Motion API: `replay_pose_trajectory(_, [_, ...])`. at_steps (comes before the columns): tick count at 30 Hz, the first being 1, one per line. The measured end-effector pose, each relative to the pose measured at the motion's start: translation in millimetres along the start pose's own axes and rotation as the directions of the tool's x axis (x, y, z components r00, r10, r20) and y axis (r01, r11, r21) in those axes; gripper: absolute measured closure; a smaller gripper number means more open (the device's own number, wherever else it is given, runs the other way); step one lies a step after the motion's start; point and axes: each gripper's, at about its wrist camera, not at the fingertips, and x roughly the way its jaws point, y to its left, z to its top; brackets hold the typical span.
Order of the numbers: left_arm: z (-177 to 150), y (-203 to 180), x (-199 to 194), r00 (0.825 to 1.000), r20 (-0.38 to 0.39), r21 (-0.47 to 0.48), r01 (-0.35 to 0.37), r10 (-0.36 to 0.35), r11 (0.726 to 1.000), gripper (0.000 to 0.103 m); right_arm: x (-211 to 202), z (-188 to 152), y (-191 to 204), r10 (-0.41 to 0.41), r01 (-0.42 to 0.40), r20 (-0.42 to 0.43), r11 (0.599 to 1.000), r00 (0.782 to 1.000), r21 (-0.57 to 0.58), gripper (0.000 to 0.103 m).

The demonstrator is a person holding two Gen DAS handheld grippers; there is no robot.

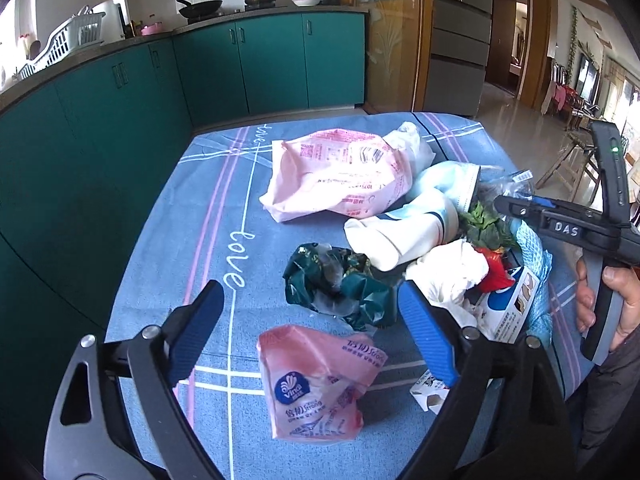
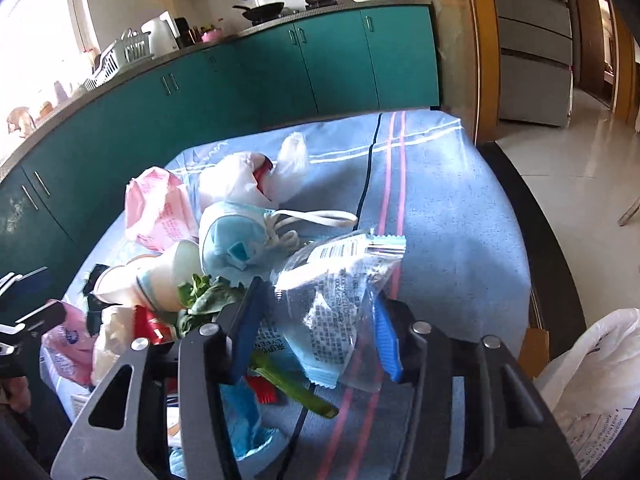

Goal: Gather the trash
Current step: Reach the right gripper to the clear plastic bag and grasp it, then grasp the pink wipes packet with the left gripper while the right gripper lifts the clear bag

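Trash lies piled on a blue table cloth. My left gripper is open above a crumpled dark green wrapper, with a pink tissue pack just below it. A large pink bag, a white paper cup, green leaves and white tissue lie to the right. My right gripper holds a clear printed plastic wrapper between its blue fingers, above the pile. It also shows in the left wrist view. A blue face mask lies beyond it.
Teal kitchen cabinets run behind and left of the table. A white plastic bag hangs off the table's right side. A small carton lies near the front edge. A tiled floor and a grey fridge are at the right.
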Motion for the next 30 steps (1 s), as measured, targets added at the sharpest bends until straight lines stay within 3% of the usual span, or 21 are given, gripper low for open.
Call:
replay_pose_trajectory(4, [1, 1, 12, 0.998, -0.040, -0.017, 0.055, -0.055, 0.998, 0.012, -20, 1, -10, 0.006, -0.007, 0.044, 0.999, 0.999, 0.035, 0.052])
replay_pose_trajectory(8, [-1, 10, 12, 0.995, -0.075, -0.041, 0.059, -0.062, 0.997, 0.012, -32, 3, -22, 0.004, -0.011, 0.089, 0.998, 0.996, 0.068, 0.052])
replay_pose_trajectory(14, [-21, 11, 7, 0.993, -0.107, 0.056, 0.049, -0.043, 0.997, 0.010, -34, 3, -29, -0.009, 0.000, 0.107, 0.996, 0.994, 0.091, 0.052])
replay_pose_trajectory(15, [-23, 11, 8, 0.993, -0.110, 0.062, 0.049, -0.042, 0.997, 0.012, -34, 3, -28, -0.004, -0.006, 0.109, 0.996, 0.994, 0.092, 0.052])
replay_pose_trajectory(18, [-24, 7, 10, 0.988, -0.124, 0.060, 0.102, -0.094, 0.993, 0.036, -35, 3, -23, 0.008, -0.017, 0.118, 0.997, 0.993, 0.077, 0.052])
replay_pose_trajectory(22, [-24, -4, 6, 0.995, -0.087, 0.139, 0.063, -0.051, 0.988, 0.044, -40, 0, -24, 0.011, -0.020, 0.142, 0.998, 0.990, 0.064, 0.052])
replay_pose_trajectory(28, [-14, -1, -13, 0.999, 0.002, 0.135, 0.031, -0.032, 0.990, 0.045, -61, 1, -38, 0.007, -0.035, 0.230, 0.993, 0.973, 0.115, 0.052])
replay_pose_trajectory(30, [-11, -1, -15, 0.999, 0.011, 0.132, 0.033, -0.035, 0.991, 0.045, -63, 2, -41, 0.041, -0.072, 0.232, 0.990, 0.972, 0.125, 0.052])
